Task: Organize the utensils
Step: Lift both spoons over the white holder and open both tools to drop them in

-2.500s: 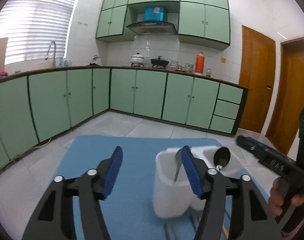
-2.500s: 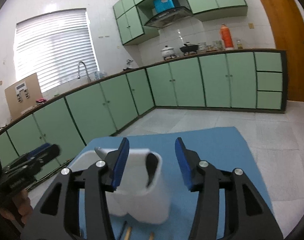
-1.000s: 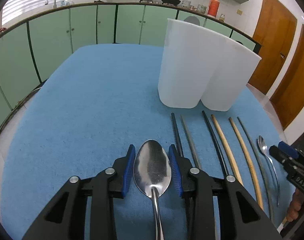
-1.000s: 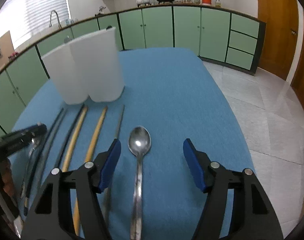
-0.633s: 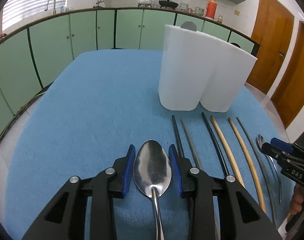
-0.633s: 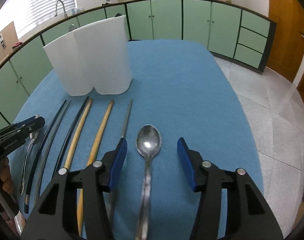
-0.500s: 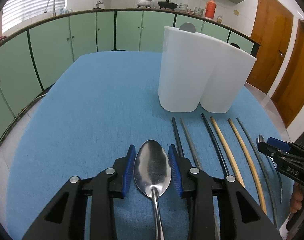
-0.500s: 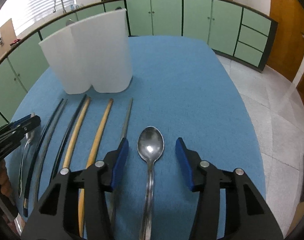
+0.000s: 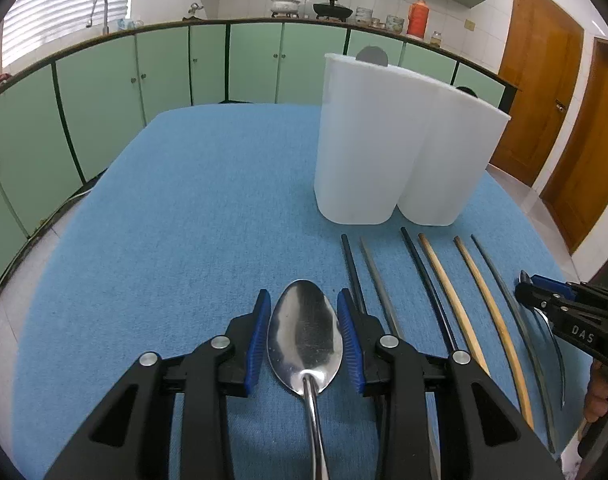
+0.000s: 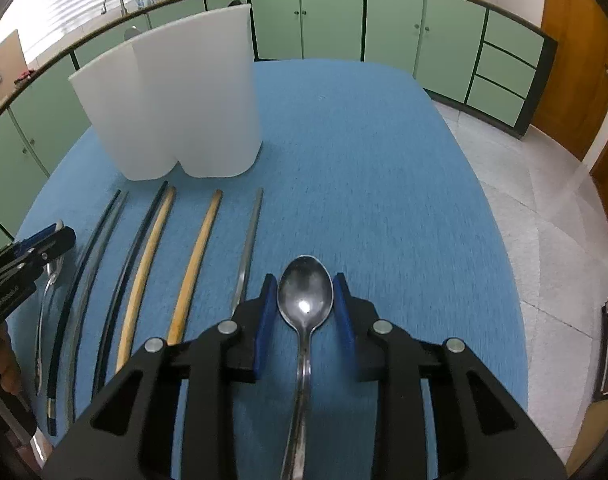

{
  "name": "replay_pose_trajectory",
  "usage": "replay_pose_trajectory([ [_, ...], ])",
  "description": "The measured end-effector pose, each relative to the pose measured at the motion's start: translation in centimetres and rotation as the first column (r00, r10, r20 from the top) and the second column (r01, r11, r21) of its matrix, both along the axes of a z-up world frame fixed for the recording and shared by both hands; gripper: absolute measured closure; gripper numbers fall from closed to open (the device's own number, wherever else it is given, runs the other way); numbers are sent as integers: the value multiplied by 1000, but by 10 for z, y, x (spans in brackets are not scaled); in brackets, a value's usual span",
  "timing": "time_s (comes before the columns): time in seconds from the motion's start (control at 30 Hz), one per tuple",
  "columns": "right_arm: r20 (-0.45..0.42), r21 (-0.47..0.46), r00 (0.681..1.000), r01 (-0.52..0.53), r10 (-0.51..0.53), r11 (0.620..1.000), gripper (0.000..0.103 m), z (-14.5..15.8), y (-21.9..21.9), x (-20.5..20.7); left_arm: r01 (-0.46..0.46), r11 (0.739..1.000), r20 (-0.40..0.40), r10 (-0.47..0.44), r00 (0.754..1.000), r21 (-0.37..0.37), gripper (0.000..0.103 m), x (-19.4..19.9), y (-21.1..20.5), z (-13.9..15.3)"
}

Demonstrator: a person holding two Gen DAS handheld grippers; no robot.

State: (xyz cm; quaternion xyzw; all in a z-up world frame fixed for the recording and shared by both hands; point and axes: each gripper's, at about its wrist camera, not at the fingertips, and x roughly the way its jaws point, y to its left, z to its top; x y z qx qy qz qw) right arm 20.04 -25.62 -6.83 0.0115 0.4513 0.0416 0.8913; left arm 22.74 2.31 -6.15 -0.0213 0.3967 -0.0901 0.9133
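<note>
Now the right tongs [image 10: 302, 308] are closing around the shiny steel spoon's [image 10: 305, 294] bowl, low in the frame, on the blue-clothed worktop [image 10: 363, 168]; the left tongs [image 9: 304, 336] are pinching a larger steel spoon [image 9: 304, 340]. Rounded bowls could squirt free.

Two spoons [image 9: 304, 332], six chopsticks [image 10: 192, 268], one holder [image 9: 399, 148]
</note>
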Motion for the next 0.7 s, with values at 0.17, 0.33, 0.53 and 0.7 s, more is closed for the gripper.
replay_pose_trajectory([
  [0.17,98,49,995,-5,0,999,76,17,-8,-16,6,999,70,-4,998,-36,69,-15,3,14],
  [0.33,243,102,970,-29,3,994,76,46,-16,-31,9,998,177,3,984,-67,69,-32,12,37],
  [0.53,333,122,943,-45,2,992,76,70,-21,-37,15,994,270,16,963,-112,69,-45,19,59],
  [0.7,374,126,927,-63,11,990,76,85,-17,-39,22,991,324,23,946,-135,70,-47,22,75],
])
